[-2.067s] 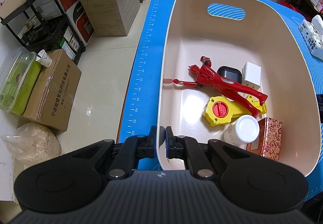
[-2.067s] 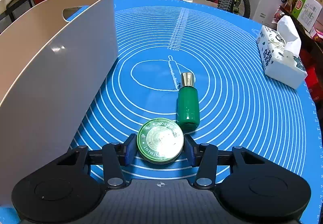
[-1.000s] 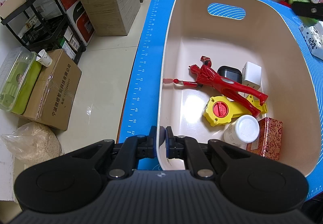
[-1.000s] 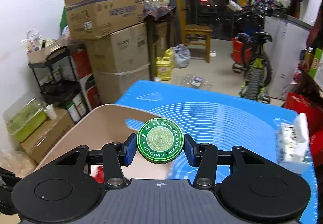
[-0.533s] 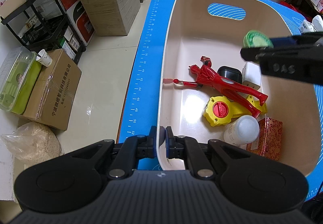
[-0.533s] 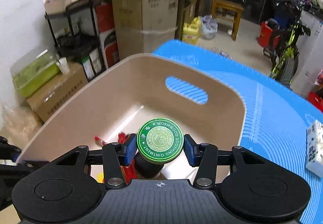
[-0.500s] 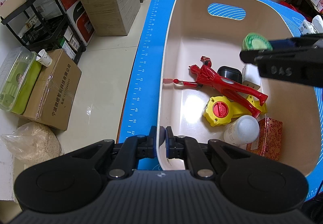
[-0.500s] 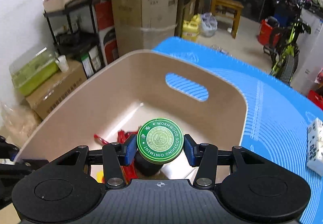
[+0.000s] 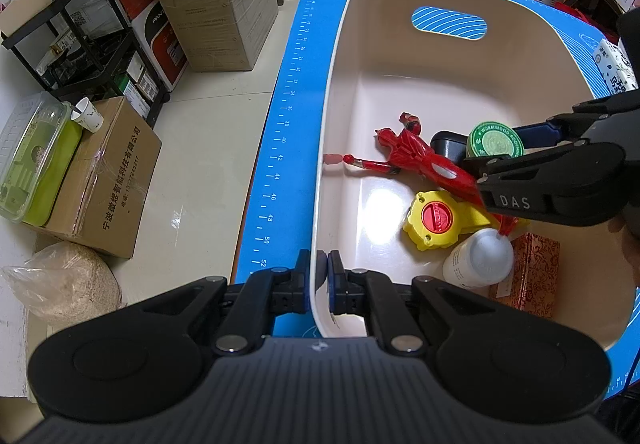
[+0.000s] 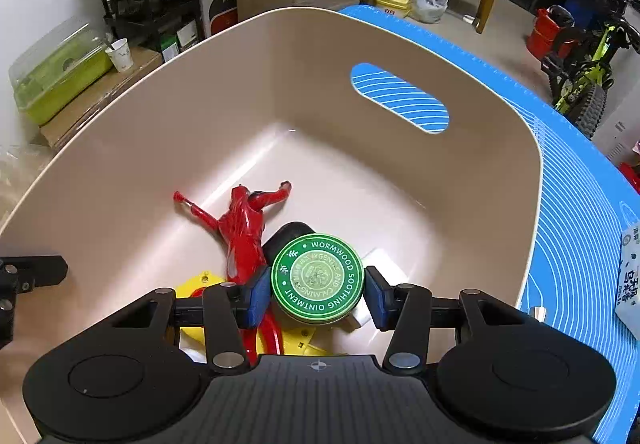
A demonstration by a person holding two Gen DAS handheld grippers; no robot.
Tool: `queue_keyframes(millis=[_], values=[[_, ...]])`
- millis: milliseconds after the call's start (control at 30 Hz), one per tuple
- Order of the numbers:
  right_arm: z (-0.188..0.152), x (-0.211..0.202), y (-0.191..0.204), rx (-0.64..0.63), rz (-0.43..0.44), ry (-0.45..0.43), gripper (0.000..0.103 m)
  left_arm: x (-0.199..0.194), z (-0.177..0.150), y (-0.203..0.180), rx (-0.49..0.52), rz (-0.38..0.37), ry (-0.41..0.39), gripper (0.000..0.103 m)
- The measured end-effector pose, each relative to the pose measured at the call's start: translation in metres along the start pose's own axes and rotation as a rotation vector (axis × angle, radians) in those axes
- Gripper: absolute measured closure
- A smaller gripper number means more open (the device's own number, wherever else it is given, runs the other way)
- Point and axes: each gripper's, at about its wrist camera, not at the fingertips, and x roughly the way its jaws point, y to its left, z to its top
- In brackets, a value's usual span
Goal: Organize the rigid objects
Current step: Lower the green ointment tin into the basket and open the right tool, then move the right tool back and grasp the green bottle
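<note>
My right gripper (image 10: 318,294) is shut on a round green ointment tin (image 10: 318,278), held flat low inside the beige bin (image 10: 400,44). In the left wrist view the tin (image 9: 496,142) hangs just above a black case (image 9: 448,142) and a red figure (image 9: 416,156). Also on the bin floor are a yellow tape measure (image 9: 436,218), a white bottle (image 9: 480,258), a red patterned box (image 9: 528,276) and a white block (image 10: 384,260). My left gripper (image 9: 319,272) is shut on the bin's near rim (image 9: 332,84).
The bin stands on a blue mat (image 10: 580,204), with a tissue pack (image 10: 632,280) to its right. Beyond the table's left edge lie cardboard boxes (image 9: 108,180), a black rack (image 9: 80,44) and a sack (image 9: 60,284) on the floor.
My right gripper has carried the green tin from above the bin's rim down into the bin, over the black case. The left gripper has stayed clamped on the rim.
</note>
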Motion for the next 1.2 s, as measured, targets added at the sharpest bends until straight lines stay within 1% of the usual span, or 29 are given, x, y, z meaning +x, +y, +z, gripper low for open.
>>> queue_keyframes(millis=[100,133,200,300,400,433,467,533,633,767,867,1000,1100,1200], values=[[-0.002,-0.002,-0.002,-0.001,0.006,0.0,0.047,0.0,0.0,0.0,0.001,0.001,-0.001,0.093],[-0.001,-0.003,-0.002,0.004,0.011,-0.003,0.042,0.0,0.0,0.0,0.0,0.001,-0.001,0.093],[0.0,-0.005,-0.002,0.015,0.022,-0.008,0.042,0.0,-0.001,0.0,0.0,0.001,0.0,0.093],[0.002,-0.011,-0.004,0.04,0.039,-0.022,0.039,-0.001,-0.002,0.001,-0.001,0.0,0.0,0.093],[0.005,-0.019,-0.005,0.054,0.051,-0.055,0.033,-0.001,-0.002,0.002,-0.001,0.001,0.0,0.093],[0.006,-0.024,-0.005,0.055,0.05,-0.071,0.03,-0.001,-0.002,0.002,-0.001,0.0,0.001,0.093],[0.007,-0.03,-0.007,0.058,0.04,-0.093,0.023,-0.001,-0.002,0.002,-0.002,-0.001,0.001,0.093],[0.009,-0.042,-0.013,0.068,0.038,-0.133,0.02,-0.001,-0.002,0.002,-0.004,-0.002,0.001,0.093],[0.011,-0.058,-0.029,0.108,0.039,-0.178,0.019,-0.001,-0.002,0.002,-0.005,-0.001,0.001,0.093],[0.01,-0.078,-0.054,0.155,-0.002,-0.248,0.012,-0.001,-0.002,0.003,-0.008,0.0,0.003,0.093],[0.003,-0.088,-0.079,0.201,-0.021,-0.278,0.012,-0.001,-0.002,0.003,-0.007,0.001,0.003,0.093],[-0.01,-0.092,-0.113,0.266,-0.056,-0.285,0.012,-0.001,-0.002,0.003,-0.007,0.0,0.002,0.093],[-0.02,-0.087,-0.137,0.309,-0.098,-0.261,0.012,-0.001,-0.002,0.003,-0.006,0.0,0.003,0.093],[-0.033,-0.076,-0.156,0.345,-0.122,-0.23,0.012,-0.001,-0.002,0.002,-0.007,0.0,0.003,0.093]])
